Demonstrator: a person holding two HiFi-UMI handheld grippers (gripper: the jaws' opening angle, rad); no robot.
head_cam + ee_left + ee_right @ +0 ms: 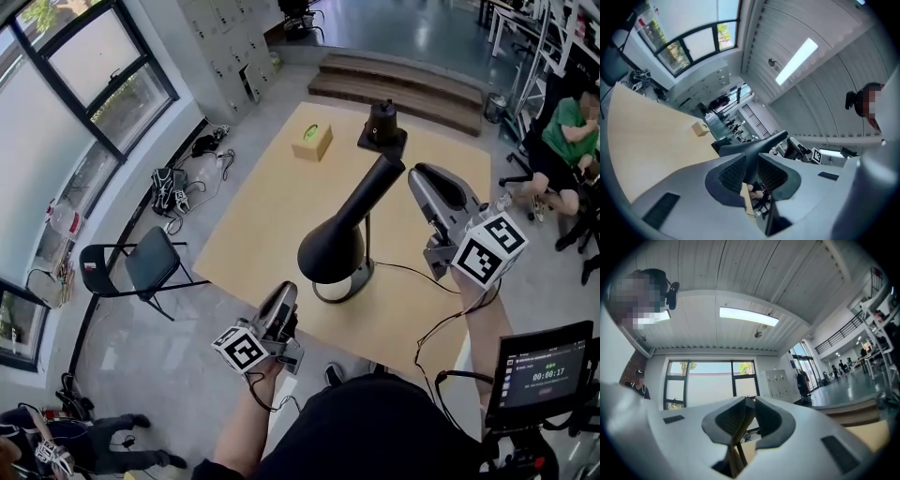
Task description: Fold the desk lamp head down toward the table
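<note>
A black desk lamp stands on the wooden table. Its cone head slants down to the left over the ring base, and its thick neck rises to the back right. My left gripper is by the table's front edge, just left of and below the head, not touching it. In the left gripper view its jaws stand a narrow gap apart, with the lamp beyond them. My right gripper hovers right of the neck, apart from it; its jaws are slightly parted and empty.
A black object on a square foot stands behind the lamp, with a cardboard box at the table's far left. The lamp cord trails right. A black chair is left of the table, a monitor at lower right, a seated person far right.
</note>
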